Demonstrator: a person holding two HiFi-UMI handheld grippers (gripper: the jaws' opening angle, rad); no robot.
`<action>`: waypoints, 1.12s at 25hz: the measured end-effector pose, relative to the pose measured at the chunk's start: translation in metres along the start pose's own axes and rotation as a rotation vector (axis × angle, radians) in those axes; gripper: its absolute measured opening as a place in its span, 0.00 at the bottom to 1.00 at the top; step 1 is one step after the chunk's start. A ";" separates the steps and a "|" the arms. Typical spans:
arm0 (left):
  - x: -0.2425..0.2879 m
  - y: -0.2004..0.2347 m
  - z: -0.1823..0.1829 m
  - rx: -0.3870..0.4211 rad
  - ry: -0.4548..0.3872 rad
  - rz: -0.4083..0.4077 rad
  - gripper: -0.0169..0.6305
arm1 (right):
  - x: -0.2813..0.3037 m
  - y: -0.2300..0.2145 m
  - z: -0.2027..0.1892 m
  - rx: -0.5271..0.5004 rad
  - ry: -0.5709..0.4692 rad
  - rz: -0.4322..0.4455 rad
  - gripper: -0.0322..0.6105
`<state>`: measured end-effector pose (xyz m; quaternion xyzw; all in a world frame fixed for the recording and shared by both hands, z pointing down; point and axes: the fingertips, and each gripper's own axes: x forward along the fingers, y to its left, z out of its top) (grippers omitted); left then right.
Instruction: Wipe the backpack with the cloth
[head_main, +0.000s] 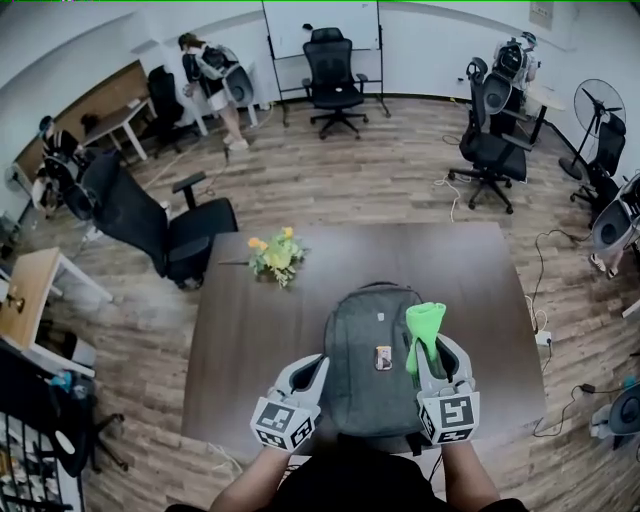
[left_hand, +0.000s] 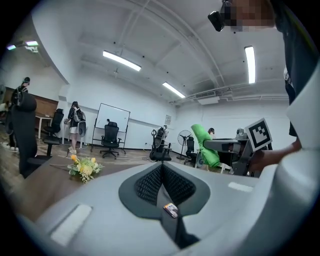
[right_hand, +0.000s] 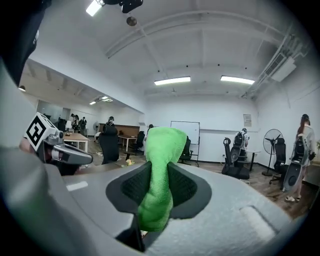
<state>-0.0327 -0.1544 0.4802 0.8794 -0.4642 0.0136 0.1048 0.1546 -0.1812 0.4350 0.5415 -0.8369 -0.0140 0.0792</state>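
Your right gripper (head_main: 438, 350) pinches the green cloth (head_main: 424, 325) over the grey backpack (head_main: 365, 340). Your left gripper (head_main: 312, 368) is closed, empty.

Dark brown table (head_main: 500, 300), directly in front of me. On its far left part lies one bunch of yellow flowers (head_main: 277, 256).
Black office chair (head_main: 150, 225), near the table's far left corner.
Second black chair (head_main: 333, 70), far across the wood floor (head_main: 380, 180), in front of a whiteboard (head_main: 320, 25).
Third black chair (head_main: 490, 140), off to my right.
Standing fan (head_main: 598, 105), far right.
Light wooden desk (head_main: 30, 290), to my left.
One person (head_main: 205, 80), standing at the far left.
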 end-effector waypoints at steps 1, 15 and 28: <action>-0.001 0.001 0.002 -0.011 0.000 0.000 0.06 | 0.001 0.001 0.003 -0.004 -0.007 0.007 0.20; -0.012 0.020 0.020 0.014 -0.048 0.072 0.06 | 0.020 0.017 0.006 -0.039 0.017 0.067 0.19; 0.002 0.013 0.014 0.090 -0.018 0.045 0.06 | 0.032 0.014 0.012 -0.024 0.002 0.050 0.19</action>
